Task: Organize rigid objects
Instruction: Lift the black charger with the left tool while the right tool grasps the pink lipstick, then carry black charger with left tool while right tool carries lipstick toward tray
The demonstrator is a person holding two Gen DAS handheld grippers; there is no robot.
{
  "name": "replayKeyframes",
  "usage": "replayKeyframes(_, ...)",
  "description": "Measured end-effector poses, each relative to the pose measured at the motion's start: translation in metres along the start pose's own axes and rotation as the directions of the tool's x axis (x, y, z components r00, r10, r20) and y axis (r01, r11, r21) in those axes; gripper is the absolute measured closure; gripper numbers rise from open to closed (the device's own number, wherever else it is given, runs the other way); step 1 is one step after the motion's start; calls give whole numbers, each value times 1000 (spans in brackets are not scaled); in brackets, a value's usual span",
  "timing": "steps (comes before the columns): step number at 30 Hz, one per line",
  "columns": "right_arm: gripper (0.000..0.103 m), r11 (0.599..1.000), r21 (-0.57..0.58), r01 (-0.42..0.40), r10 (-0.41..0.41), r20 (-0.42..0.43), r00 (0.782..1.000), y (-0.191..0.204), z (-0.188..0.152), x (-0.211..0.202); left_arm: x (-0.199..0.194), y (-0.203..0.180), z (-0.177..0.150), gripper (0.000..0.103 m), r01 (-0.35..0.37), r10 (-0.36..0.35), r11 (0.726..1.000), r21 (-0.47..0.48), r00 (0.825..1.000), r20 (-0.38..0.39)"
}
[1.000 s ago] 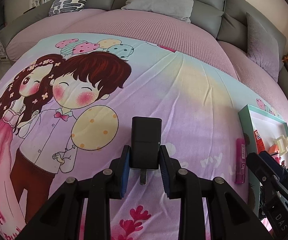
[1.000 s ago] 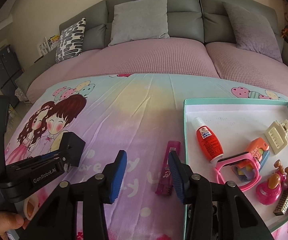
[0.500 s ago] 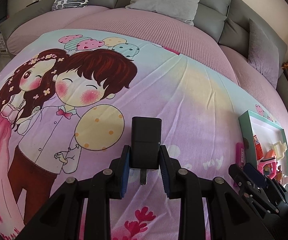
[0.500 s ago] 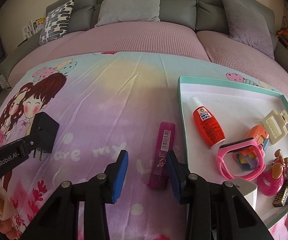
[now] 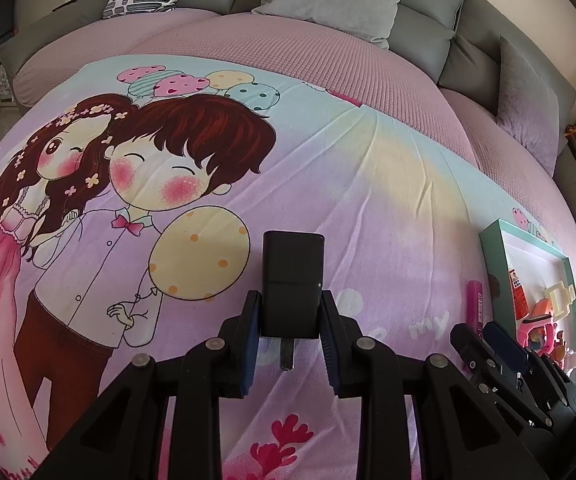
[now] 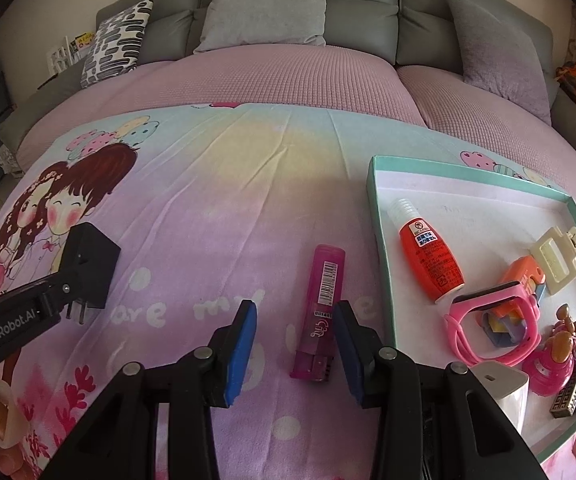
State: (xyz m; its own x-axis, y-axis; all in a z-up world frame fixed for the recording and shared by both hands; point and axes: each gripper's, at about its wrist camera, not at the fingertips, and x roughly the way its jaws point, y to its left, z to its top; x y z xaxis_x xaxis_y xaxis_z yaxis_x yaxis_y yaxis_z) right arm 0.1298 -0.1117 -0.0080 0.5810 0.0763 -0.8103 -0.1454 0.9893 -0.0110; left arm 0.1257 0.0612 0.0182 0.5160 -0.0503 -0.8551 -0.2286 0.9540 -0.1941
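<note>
A black plug charger [image 5: 292, 284] is clamped between the blue pads of my left gripper [image 5: 289, 312], prongs pointing down, above the cartoon bedsheet. The right wrist view shows that charger [image 6: 90, 264] at the left, off the sheet. A pink lighter [image 6: 321, 304] lies on the sheet just left of the teal-rimmed tray [image 6: 379, 216]. My right gripper [image 6: 295, 344] stands open low over it. The lighter's near end sits between the fingers, close to the right pad [image 6: 347, 344], and neither pad presses on it.
The tray holds a red glue bottle [image 6: 431, 260], a pink watch [image 6: 487, 328], a cream hair clip [image 6: 557, 256], a white charger [image 6: 499, 384] and several small trinkets. Grey cushions [image 6: 268, 4] line the sofa back beyond the pink cover.
My right gripper has sunk and tilted down toward the pink lighter, whose near end now lies between its fingers. The left gripper has kept still with the charger.
</note>
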Motion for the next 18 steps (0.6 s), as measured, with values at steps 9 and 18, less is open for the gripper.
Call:
replayKeyframes(9,75,999,11,-30,30,-5,1000,2,0,4,5,1,0,74,3,-3,1000,-6,1000,-9)
replayKeyframes(18,80,1000,2,-26,26,9,1000,5,0,6,13,2,1,73,-5,5,1000,-11,1000,-17)
